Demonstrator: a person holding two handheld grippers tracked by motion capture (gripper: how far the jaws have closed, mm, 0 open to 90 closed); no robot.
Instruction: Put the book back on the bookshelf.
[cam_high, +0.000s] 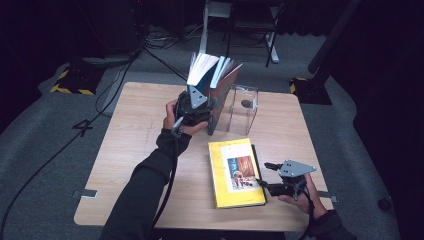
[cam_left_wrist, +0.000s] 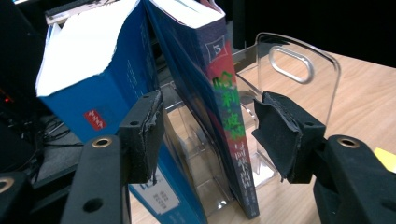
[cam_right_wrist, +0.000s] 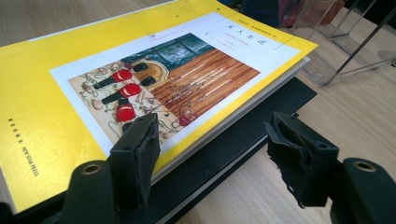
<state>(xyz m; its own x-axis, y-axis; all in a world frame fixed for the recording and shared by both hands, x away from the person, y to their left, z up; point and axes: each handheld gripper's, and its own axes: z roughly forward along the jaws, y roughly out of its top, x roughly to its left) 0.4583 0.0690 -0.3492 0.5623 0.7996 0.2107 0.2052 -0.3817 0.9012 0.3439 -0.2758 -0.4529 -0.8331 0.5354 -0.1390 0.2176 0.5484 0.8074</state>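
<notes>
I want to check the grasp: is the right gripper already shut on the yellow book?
No, the right gripper is open; its jaws stand apart at the edge of the yellow book, which lies flat on the table.

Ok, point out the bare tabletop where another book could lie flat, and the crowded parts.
The widest bare patch is the table's left half, bordered by the left forearm and the left edge. A narrower strip lies between the clear stand and the right edge. Crowded: the back middle, where the left gripper meets the standing books, and the front right around the yellow book and right gripper.
</notes>
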